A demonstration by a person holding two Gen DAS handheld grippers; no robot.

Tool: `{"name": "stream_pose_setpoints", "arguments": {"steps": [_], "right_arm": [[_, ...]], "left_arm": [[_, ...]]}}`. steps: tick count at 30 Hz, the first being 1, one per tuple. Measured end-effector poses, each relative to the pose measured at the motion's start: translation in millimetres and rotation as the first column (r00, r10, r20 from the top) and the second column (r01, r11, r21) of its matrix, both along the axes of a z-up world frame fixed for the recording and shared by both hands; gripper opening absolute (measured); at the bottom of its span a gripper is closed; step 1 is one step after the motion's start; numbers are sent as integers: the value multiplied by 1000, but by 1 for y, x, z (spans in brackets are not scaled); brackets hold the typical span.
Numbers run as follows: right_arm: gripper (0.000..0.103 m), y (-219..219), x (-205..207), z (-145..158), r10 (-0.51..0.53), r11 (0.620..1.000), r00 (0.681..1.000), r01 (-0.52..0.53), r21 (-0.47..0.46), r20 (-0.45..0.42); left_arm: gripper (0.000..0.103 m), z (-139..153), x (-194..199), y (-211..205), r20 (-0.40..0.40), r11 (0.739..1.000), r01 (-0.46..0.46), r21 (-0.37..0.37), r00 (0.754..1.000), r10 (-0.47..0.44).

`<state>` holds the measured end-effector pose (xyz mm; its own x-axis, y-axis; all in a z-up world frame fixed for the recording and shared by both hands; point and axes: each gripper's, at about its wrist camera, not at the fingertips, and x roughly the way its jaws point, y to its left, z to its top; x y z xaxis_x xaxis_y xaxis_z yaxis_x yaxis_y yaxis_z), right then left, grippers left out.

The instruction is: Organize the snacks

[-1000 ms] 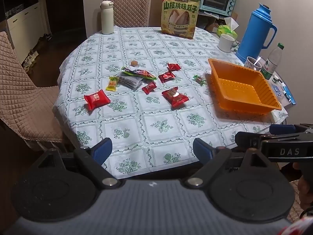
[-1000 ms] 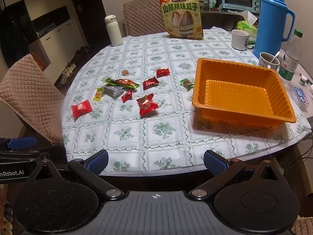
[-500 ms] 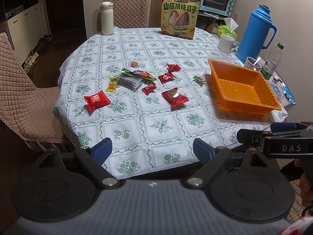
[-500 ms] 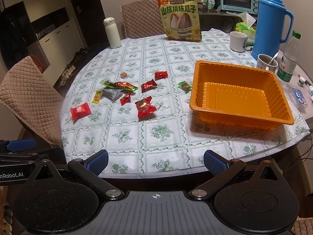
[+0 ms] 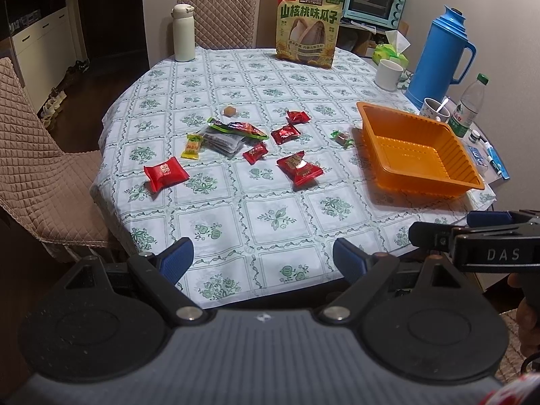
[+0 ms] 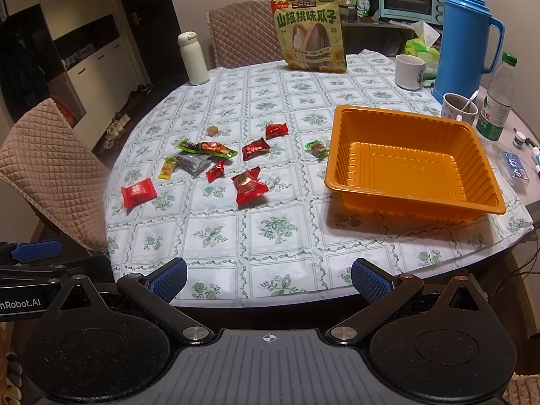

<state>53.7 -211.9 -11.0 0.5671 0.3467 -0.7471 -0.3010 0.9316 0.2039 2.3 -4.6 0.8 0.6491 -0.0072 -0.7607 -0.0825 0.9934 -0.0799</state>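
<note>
Wrapped snacks lie scattered at the middle of the bench [image 6: 270, 246]: a large red candy packet [image 6: 250, 186] nearest, a red square packet [image 6: 137, 192] at its 9 o'clock, and a green-wrapped candy [image 6: 317, 148] just beside the empty orange tray [image 6: 411, 199], which sits at the cluster's 3 o'clock. At 12 o'clock a sunflower seed bag [image 6: 312, 32] stands upright. The left gripper [image 5: 261, 260] and right gripper [image 6: 268, 278] hover off the near edge, fingers spread wide and gripping nothing.

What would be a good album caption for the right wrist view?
Open right gripper faces wrapped snacks scattered beside an empty orange tray on a floral tablecloth.
</note>
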Motion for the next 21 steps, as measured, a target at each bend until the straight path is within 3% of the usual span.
{"name": "stream_pose_setpoints", "arguments": {"steps": [21], "right_arm": [[103,-6,0,0,-3,1000,1000,3,6,3]], "left_arm": [[89,2,-1,-3,2,1000,1,3,1000,-1]]}}
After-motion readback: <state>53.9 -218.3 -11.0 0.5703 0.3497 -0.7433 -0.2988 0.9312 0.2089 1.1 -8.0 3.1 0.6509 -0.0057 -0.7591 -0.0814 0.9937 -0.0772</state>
